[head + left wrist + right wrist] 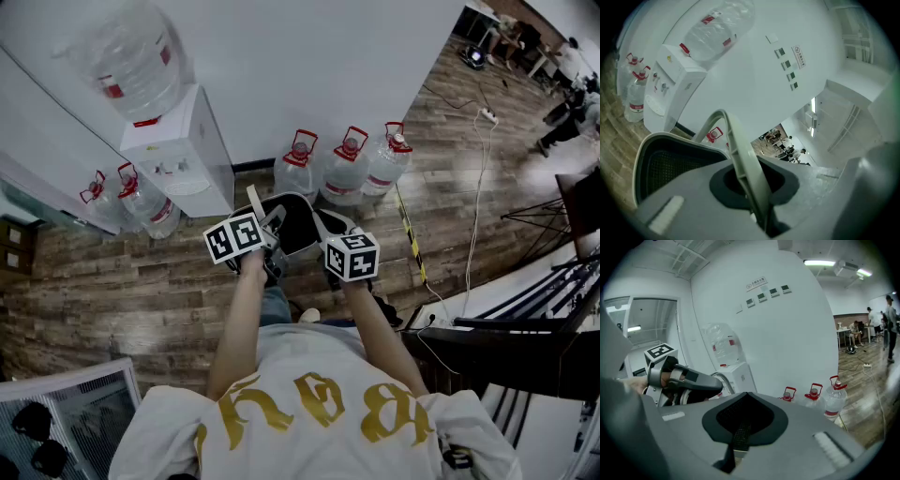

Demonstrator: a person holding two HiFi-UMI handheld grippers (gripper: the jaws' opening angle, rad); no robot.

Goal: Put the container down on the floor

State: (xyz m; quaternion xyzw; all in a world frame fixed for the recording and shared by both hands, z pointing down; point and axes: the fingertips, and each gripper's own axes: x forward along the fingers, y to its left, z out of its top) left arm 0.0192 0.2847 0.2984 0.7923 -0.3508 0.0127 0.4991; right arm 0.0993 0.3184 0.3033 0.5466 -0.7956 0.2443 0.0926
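Note:
A black mesh container [296, 225] with a pale grey rim and a curved grey handle hangs in the air in front of me, above the wooden floor [141, 291]. My left gripper [270, 232] holds its left side. In the left gripper view the handle [740, 154] runs down between the shut jaws of the left gripper [754, 187], with the mesh basket [661, 164] to the left. My right gripper [328, 234] grips the right side. In the right gripper view a strip of black mesh [739, 434] is pinched in the right gripper [743, 427], and the left gripper [675, 378] shows beyond.
A white water dispenser [183, 155] with a bottle on top stands at the wall. Three full water bottles [349, 167] stand just past the container, two more [131, 199] left of the dispenser. Striped floor tape [410, 234], a cable with a power strip [486, 115] and desks [525, 319] lie to the right.

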